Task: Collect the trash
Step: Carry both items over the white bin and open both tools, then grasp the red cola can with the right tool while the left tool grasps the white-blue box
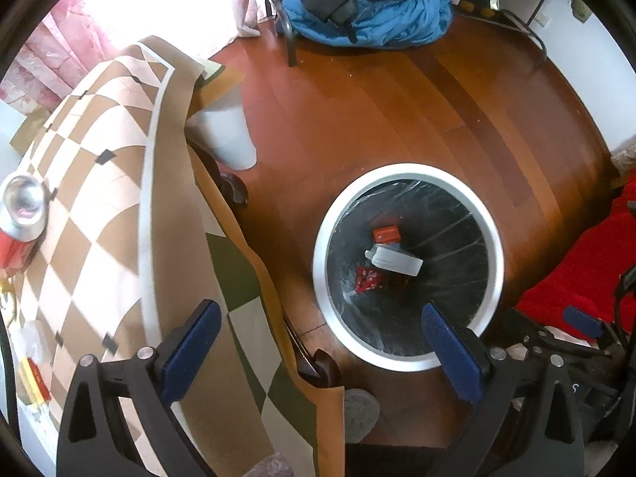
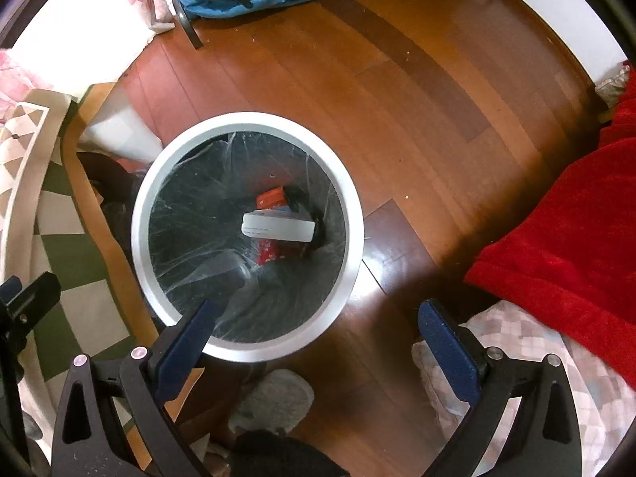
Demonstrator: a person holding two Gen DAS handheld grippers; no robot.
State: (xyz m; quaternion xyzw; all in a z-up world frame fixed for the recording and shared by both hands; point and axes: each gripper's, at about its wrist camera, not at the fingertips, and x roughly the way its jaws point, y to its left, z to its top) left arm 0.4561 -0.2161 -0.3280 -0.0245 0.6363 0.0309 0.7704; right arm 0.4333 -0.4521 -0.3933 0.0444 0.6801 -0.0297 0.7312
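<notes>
A round white-rimmed trash bin (image 1: 493, 246) with a black liner stands on the wood floor; it also shows in the right wrist view (image 2: 349, 214). Inside lie a white box (image 1: 397, 261) (image 2: 278, 227), a red box (image 1: 384, 233) (image 2: 271, 197) and a red wrapper (image 1: 367, 278) (image 2: 267, 252). My left gripper (image 1: 318, 330) is open and empty, above the floor between table and bin. My right gripper (image 2: 318, 324) is open and empty over the bin's near rim. A red soda can (image 1: 20, 214) stands on the checkered tablecloth (image 1: 99, 198) at far left, and a yellow-red packet (image 1: 33, 375) lies near the table's front.
A small white bin (image 1: 230, 139) stands under the table edge. A chair with blue and black clothes (image 1: 369, 12) is at the back. A red blanket (image 2: 564, 214) lies to the right. A grey slipper (image 2: 274, 401) is on the floor near me.
</notes>
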